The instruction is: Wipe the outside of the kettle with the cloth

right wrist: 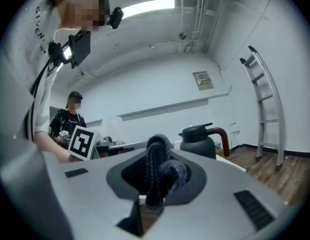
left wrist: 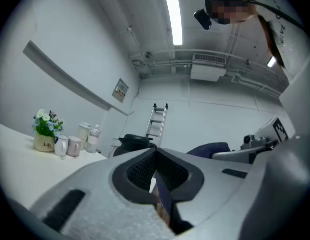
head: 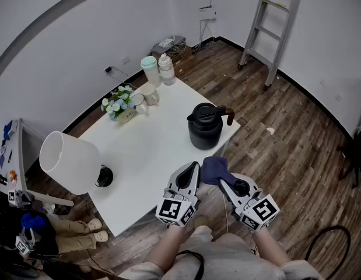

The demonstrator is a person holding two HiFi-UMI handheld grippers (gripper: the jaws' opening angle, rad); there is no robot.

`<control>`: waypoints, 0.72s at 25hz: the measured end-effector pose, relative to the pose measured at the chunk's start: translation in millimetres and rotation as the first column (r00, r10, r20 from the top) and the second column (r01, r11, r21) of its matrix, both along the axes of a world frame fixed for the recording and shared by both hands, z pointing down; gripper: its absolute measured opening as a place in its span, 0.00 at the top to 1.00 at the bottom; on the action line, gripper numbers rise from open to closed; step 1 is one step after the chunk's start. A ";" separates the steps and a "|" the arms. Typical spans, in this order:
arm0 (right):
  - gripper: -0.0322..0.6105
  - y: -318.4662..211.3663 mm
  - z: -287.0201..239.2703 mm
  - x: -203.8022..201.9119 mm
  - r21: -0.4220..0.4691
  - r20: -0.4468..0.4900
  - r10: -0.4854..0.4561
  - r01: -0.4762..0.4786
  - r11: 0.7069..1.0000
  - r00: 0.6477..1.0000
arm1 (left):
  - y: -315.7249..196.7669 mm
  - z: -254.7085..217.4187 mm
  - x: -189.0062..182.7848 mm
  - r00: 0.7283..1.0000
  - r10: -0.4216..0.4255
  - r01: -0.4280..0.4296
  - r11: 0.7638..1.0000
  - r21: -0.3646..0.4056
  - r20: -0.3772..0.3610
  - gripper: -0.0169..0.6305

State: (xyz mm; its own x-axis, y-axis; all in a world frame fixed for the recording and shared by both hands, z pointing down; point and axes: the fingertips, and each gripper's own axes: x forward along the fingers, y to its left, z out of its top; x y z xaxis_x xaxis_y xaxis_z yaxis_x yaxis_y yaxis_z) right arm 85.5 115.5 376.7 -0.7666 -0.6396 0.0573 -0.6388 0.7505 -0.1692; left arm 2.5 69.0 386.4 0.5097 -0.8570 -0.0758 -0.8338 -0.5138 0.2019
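Observation:
A black kettle with a dark red handle stands near the right edge of the white table. My right gripper is shut on a dark blue cloth, held just in front of the table edge, short of the kettle. In the right gripper view the cloth bunches between the jaws, with the kettle beyond it. My left gripper sits beside the right one, jaws shut with nothing in them. The left gripper view shows the left gripper, the kettle ahead and the cloth to the right.
A white lamp stands at the table's left corner. A flower pot, two cups and two bottles are at the far end. A ladder leans at the back right. A person's legs show at lower left.

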 end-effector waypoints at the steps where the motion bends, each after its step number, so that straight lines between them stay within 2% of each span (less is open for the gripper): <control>1: 0.87 -10.5 -1.7 -6.6 0.025 -0.013 -0.034 0.034 0.999 0.999 | -12.9 -0.2 -2.9 1.000 -0.001 0.001 1.000 0.009 0.014 0.96; 3: 0.87 -31.4 -8.1 -19.2 0.079 -0.043 -0.106 0.109 0.991 0.993 | -37.8 -2.2 -8.4 0.999 -0.007 0.006 1.000 0.031 0.040 0.96; 6: 0.87 -59.0 -23.1 -33.9 0.148 -0.082 -0.220 0.231 0.962 0.972 | -66.4 -6.2 -15.9 0.998 -0.020 0.017 0.998 0.053 0.054 0.96; 11: 0.87 -104.8 -20.2 -44.8 0.136 -0.128 -0.336 0.352 0.926 0.933 | -91.7 -6.2 -26.0 0.998 -0.048 0.046 0.998 0.041 0.047 0.96; 14: 0.87 -125.8 -4.7 -43.6 0.083 -0.120 -0.356 0.367 0.927 0.927 | -99.5 -2.9 -26.2 0.997 -0.062 0.061 0.998 0.028 0.050 0.96; 18: 0.87 -145.0 17.7 -34.6 0.008 -0.008 -0.308 0.308 0.951 0.951 | -107.9 9.6 -29.5 0.996 -0.085 0.086 0.996 -0.003 0.041 0.96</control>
